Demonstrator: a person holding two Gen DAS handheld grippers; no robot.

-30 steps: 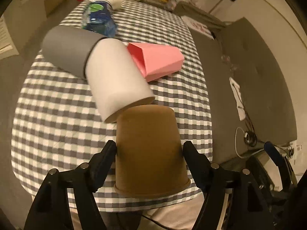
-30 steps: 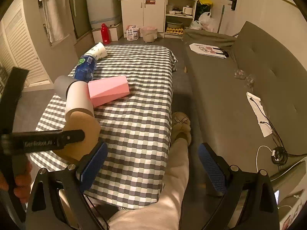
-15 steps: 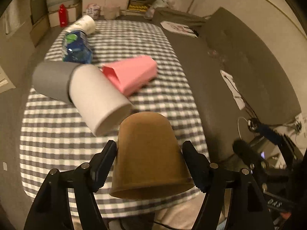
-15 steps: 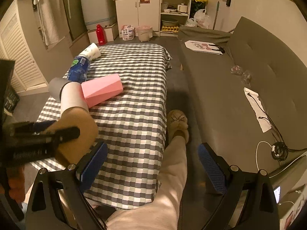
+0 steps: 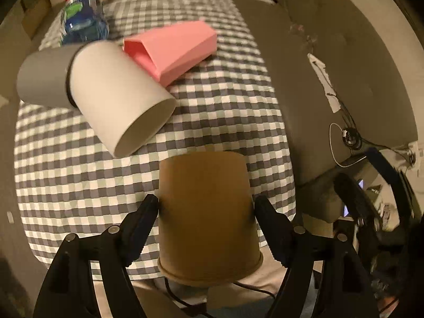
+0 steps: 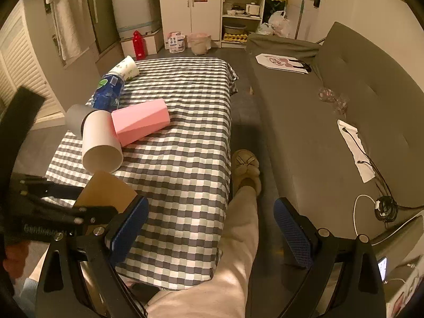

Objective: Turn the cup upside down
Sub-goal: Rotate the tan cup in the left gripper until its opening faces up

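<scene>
wrist views, both facing checkered table (image 5: 79, 180)

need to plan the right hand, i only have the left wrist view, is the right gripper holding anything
Observer: No. The right gripper is open with nothing between its blue pads, hanging over the person's leg beside the table.
Operator: is there a hand on my left gripper
Observer: The right wrist view shows fingers at its far left edge, below the left gripper.
Operator: what's past the far end of the table
Observer: A white cabinet and a small fridge stand against the back wall.
Operator: and the brown cup
Observer: From that side, the brown cup shows clamped in the left gripper, close in front of the white cup.
</scene>
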